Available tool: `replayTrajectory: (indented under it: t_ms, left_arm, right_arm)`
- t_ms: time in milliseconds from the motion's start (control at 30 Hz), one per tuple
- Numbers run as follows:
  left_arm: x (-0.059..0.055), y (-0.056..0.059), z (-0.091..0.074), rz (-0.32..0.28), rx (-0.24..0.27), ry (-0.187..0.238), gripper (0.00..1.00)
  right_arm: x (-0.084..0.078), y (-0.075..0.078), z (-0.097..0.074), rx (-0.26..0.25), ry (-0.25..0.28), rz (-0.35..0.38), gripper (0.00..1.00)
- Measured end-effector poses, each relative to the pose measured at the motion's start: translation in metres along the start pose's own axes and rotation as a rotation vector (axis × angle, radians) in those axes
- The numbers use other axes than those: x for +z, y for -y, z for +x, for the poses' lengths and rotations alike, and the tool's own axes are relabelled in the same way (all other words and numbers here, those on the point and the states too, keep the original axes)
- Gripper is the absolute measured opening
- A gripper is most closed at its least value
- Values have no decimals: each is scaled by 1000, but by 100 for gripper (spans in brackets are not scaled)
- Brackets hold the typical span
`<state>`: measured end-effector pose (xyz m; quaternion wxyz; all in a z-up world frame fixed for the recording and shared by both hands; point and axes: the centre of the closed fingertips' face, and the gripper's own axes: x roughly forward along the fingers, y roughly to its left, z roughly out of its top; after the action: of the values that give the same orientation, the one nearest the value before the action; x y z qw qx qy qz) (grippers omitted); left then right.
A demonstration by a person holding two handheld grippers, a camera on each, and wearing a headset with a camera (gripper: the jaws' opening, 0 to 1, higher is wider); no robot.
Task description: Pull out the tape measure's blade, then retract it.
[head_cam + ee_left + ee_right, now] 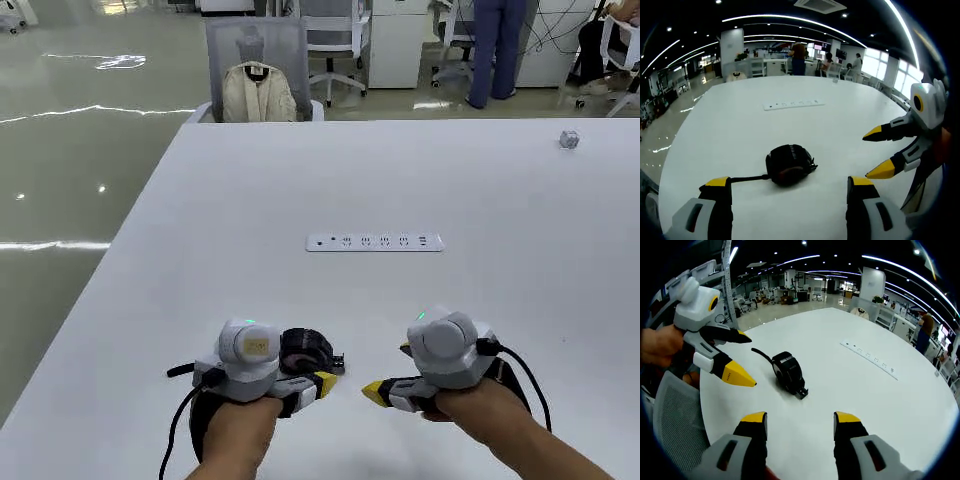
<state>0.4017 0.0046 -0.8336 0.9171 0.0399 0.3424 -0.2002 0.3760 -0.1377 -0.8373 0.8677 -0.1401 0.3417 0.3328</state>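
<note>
A black tape measure (pixel 305 349) lies on the white table (pixel 400 180) near its front edge, blade wound in, a black wrist strap trailing from it. In the left gripper view the tape measure (pixel 789 164) sits just ahead of my open left gripper (pixel 787 182), between the yellow-tipped jaws without touching them. In the head view the left gripper (pixel 322 378) is right beside it. My right gripper (pixel 388 372) stands open a short way to the right. From the right gripper (pixel 800 417), the tape measure (pixel 787 371) lies ahead, apart from the jaws.
A white power strip (pixel 374 242) lies across the middle of the table. A small grey object (pixel 569 139) sits at the far right. Behind the table stands a chair with a pale jacket (pixel 258 92). A person (pixel 495 50) stands further back among desks.
</note>
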Motion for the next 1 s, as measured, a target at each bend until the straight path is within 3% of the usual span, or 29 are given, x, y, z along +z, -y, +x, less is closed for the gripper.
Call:
replayTrajectory:
  t_ms: [300,533,567,600,1000]
  left_arm:
    - [0,1,-9,-8,-12,2,92]
    - [0,1,-11,-6,-12,8,94]
    - [-3,1,-17,-3,-22,10,94]
    - [-4,1,-19,-1,-24,8,94]
    - [-8,1,-33,-2,-28,16,96]
  right_arm:
    - [-6,4,-17,-37,21,53,61]
    - [-7,4,-20,-45,23,58,62]
    - [-14,5,-33,-65,30,76,62]
    - [-16,6,-35,-72,29,82,62]
    - [-24,3,-53,-99,42,117,65]
